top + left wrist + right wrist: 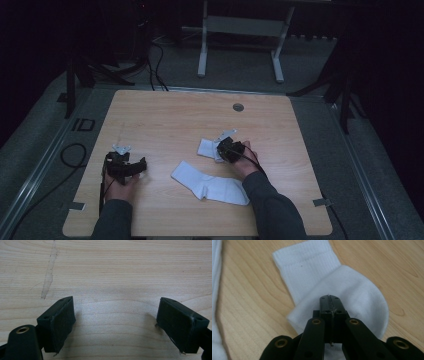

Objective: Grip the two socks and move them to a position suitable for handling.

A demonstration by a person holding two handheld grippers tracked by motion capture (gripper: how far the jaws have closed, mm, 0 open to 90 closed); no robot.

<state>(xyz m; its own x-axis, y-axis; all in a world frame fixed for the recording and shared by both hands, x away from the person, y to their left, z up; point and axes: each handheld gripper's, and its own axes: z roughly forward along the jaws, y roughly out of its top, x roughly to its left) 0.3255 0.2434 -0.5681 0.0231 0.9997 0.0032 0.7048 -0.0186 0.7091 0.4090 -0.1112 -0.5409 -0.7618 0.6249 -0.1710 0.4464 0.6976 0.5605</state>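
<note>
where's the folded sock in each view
High view: the folded sock lies right of centre on the table, just left of the right tool.
Left gripper view: not in it.
Right gripper view: it spreads across the centre, beyond the shut jaws.
Shared landmark: the flat sock, in front of it in the high view and at the left edge in the right gripper view.

Both forearms wear dark grey sleeves [272,205]. The left tool [116,322] is black, with flat, scuffed rubber pads [62,327] and a brass-ringed hole beside the left pad. The right tool [330,301] is black too, with brass-ringed holes along its linkage. A black cable trails from each, and a grey plate [121,148] tops the left tool.
</note>
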